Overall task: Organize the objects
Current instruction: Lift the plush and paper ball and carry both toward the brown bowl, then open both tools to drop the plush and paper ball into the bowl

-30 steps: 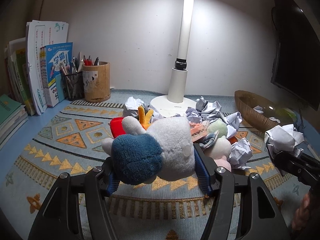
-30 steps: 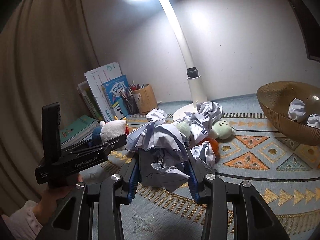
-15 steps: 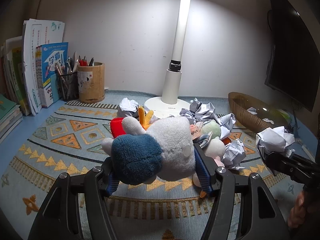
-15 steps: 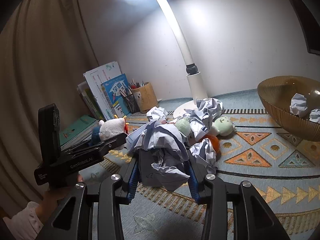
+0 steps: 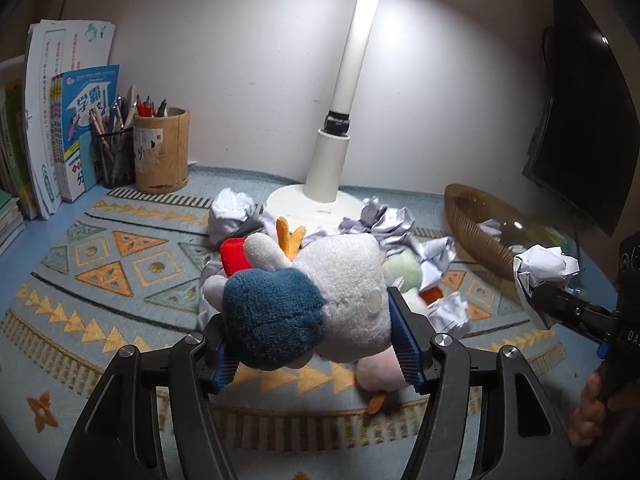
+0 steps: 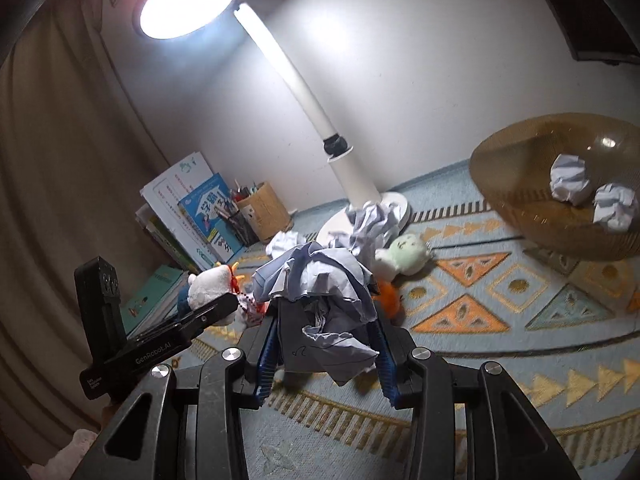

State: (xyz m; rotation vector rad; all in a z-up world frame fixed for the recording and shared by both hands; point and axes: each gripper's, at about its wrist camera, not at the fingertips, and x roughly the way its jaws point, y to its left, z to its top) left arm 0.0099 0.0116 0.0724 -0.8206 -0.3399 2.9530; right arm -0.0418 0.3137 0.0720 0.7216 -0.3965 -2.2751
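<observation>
The left gripper [image 5: 316,332] pinches a plush toy [image 5: 320,300] between its blue-padded fingers [image 5: 404,344], holding it above the patterned mat [image 5: 100,280]. The toy is a white, fuzzy animal with a dark blue terry patch facing the camera, a red piece and orange fabric points at its far side, and a small pale round disc on its right flank. The right gripper [image 6: 324,344] is clamped on a crumpled paper ball [image 6: 324,304], a loosely wadded sheet of white paper with sharp creases and faint pen marks on its lower fold, lifted off the mat near the middle of the scene. Beyond both tools, around the round white base of the desk lamp [image 5: 332,168], lies a heap of further paper wads [image 5: 384,220] mixed with a pale green plush [image 6: 404,254] and something orange [image 6: 388,296] partly hidden behind the held paper. On the right stands an amber bowl [image 6: 516,160] with two paper balls [image 6: 570,178] resting inside it. At the far left, against the wall, books [image 5: 80,128] stand upright beside a black mesh pen cup [image 5: 116,158] and a cylindrical bamboo holder [image 5: 162,152] filled with pens. A dark monitor [image 5: 580,120] stands at the far right edge.
</observation>
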